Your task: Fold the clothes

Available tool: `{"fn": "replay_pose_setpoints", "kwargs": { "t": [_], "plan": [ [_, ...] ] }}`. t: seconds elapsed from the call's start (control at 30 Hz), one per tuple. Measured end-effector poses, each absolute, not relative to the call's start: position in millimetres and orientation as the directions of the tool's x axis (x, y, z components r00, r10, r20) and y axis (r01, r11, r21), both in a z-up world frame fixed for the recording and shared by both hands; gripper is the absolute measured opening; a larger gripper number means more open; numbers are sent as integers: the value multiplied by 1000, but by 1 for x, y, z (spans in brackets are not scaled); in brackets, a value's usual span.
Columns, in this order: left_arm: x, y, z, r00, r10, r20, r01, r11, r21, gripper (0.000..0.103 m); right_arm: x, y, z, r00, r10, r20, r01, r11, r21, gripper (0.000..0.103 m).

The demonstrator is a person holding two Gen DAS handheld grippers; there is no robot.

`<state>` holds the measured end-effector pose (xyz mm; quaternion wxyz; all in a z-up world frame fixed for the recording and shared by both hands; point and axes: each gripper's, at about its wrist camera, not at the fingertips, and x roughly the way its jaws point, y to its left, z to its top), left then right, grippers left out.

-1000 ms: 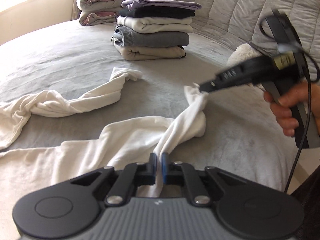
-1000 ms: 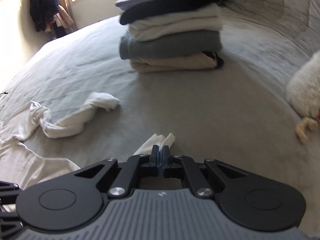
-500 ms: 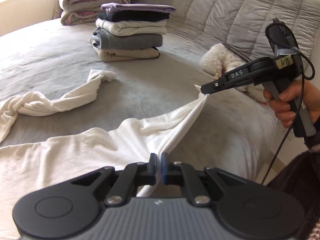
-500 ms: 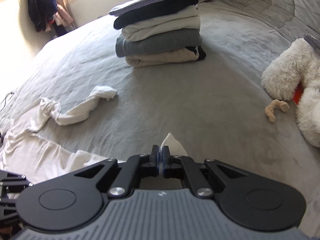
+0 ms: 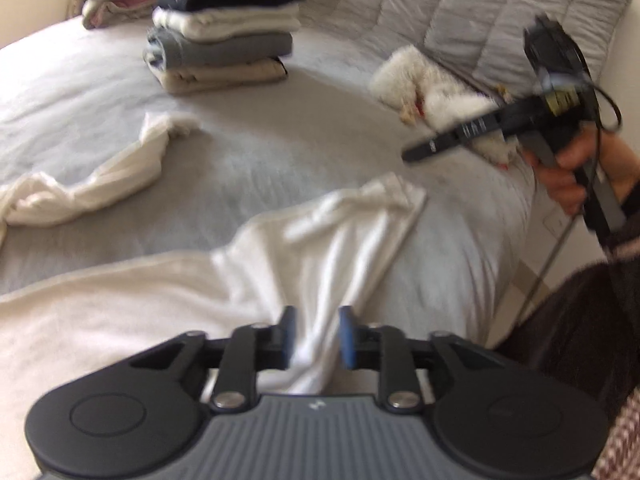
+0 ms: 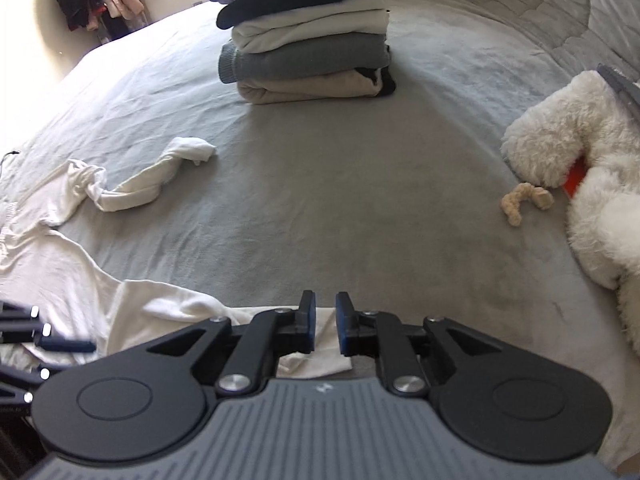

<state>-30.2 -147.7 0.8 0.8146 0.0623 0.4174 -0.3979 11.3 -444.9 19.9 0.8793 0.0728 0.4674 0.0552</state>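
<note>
The long-sleeved white cotton shirt (image 5: pixel 312 248) is lying on the soft grey bed cover (image 6: pixel 360 208). The left gripper (image 5: pixel 316 336) is opening, with the near sleeve lying loose between its jaws. The right gripper (image 6: pixel 325 322) is opening too, above the sleeve end, holding nothing. It would be best to pull the far twisted sleeve (image 5: pixel 100 184) flat before folding. A stack of folded clothes (image 6: pixel 308 36) and a fluffy white toy (image 6: pixel 580 184) are sitting further back.

Both wrist views sit low over the bed's (image 6: pixel 320 184) near edge, angled downward toward its far side, sharing the folded stack (image 5: pixel 224 36) there.
</note>
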Motion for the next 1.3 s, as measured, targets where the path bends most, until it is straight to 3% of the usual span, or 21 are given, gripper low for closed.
{"fn": "replay_pose_setpoints", "kwargs": {
  "t": [0.07, 0.13, 0.23, 0.5, 0.7, 1.03, 1.1, 1.17, 1.3],
  "plan": [
    [-23, -158, 3, 360, -608, -708, 698, 679, -228, 48, 12, -444, 21, 563, 161, -810, -24, 984, 179, 29],
    [-15, -176, 1, 352, -637, -686, 713, 657, -244, 51, 13, -443, 22, 568, 159, -808, -22, 984, 177, 30],
    [-7, -206, -8, 343, -653, -675, 746, 626, -228, 52, 12, -441, 20, 556, 167, -814, -46, 984, 170, 30],
    [-2, -264, -26, 385, -611, -691, 822, 568, -45, 51, 0, -446, 5, 515, 199, -834, -110, 980, 166, 30],
    [18, -279, -30, 426, -595, -682, 782, 621, -52, 41, -7, -456, -3, 500, 222, -837, -127, 975, 182, 30],
    [56, -279, -28, 347, -620, -704, 730, 649, -212, 41, -6, -457, -8, 484, 302, -821, -156, 953, 259, 31],
    [59, -281, -29, 321, -627, -710, 736, 637, -230, 37, -5, -455, -11, 480, 298, -825, -152, 955, 256, 31],
    [62, -282, -28, 286, -641, -713, 743, 618, -257, 23, -5, -454, -13, 482, 299, -824, -157, 954, 254, 31],
    [67, -285, -26, 213, -667, -714, 760, 572, -307, 23, -7, -459, -15, 488, 318, -813, -143, 948, 285, 31]
  ]
}}
